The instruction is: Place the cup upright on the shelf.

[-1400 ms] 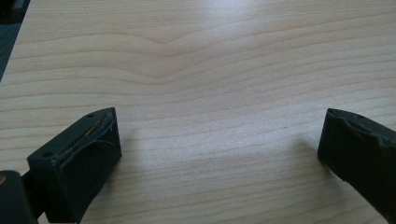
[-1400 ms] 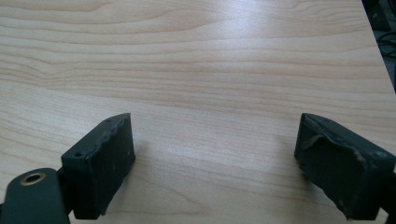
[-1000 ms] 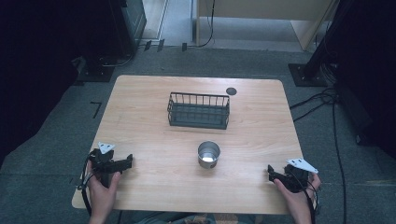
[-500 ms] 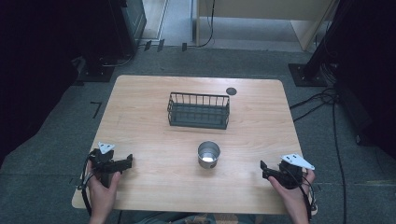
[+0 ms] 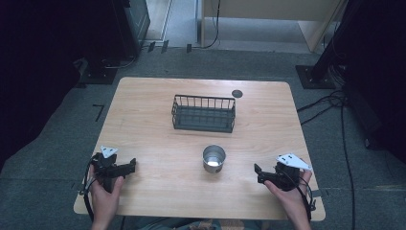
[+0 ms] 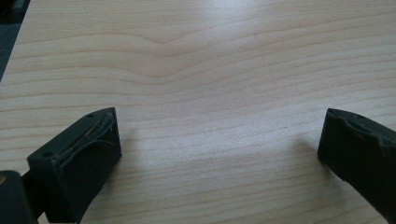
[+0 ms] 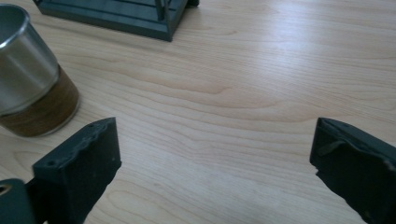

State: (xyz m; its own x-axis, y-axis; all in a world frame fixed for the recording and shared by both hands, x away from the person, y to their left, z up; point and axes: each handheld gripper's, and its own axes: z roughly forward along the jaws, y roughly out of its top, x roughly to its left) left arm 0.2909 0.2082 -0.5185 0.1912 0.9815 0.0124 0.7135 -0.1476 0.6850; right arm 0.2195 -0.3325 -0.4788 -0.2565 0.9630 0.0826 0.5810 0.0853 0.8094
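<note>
Tabletop [image 5: 143, 124] of pale wood is ringed by grey carpet [image 5: 48, 158]; left gripper [image 6: 219, 154] and right gripper [image 7: 215, 158], just opened, are spread wide, holding nothing.

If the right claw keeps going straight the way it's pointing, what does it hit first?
Probably nothing close: the open right claw faces bare table, with the metal cup off to its left. Depth is hard to judge.

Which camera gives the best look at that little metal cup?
The right gripper view: the cup sits close, showing its shiny wall and brown base band. The high view shows it small, from above, its open top visible.
</note>
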